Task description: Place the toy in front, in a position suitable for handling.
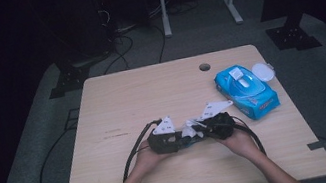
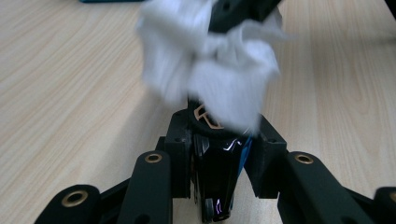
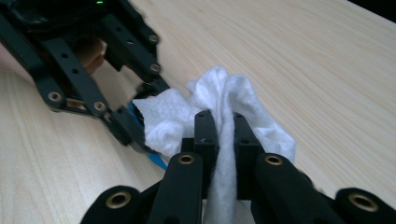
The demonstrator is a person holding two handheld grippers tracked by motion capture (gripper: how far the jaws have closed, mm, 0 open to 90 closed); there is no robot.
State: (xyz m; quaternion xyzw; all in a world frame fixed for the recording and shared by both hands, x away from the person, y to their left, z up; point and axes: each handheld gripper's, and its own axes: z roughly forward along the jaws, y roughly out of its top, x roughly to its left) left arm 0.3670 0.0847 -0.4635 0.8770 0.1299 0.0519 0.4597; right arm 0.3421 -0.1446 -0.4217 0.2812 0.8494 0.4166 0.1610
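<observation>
- High view: two hands meet low in the middle of the frame over a light wooden table (image 1: 117, 104). The left gripper (image 1: 186, 139) and the right gripper (image 1: 197, 131) point at each other, tips almost touching, with a crumpled white wipe (image 1: 191, 129) between them.
- Left gripper view: the left gripper (image 2: 219, 140) has its jaws clamped on a small glossy black object (image 2: 215, 177) with a gold ring near its top and a sliver of blue on its right side; what the object is cannot be told. The wipe (image 2: 210, 60), blurred, sits in the upper middle of the frame, right over the top of the black object.
- Right gripper view: the right gripper (image 3: 223, 133) has its jaws closed tight on the wipe (image 3: 219, 107), a strip of it pinched between the pads and the rest bunched up above them in the centre of the frame. The left gripper (image 3: 135, 135) comes in from the upper left, and the wipe presses against its tip.
- High view, right of centre: a blue pack of wet wipes (image 1: 247, 89) lies on the table with its flap open, and a round white lid (image 1: 262, 71) sits just beside it at its upper right, well apart from both grippers.
</observation>
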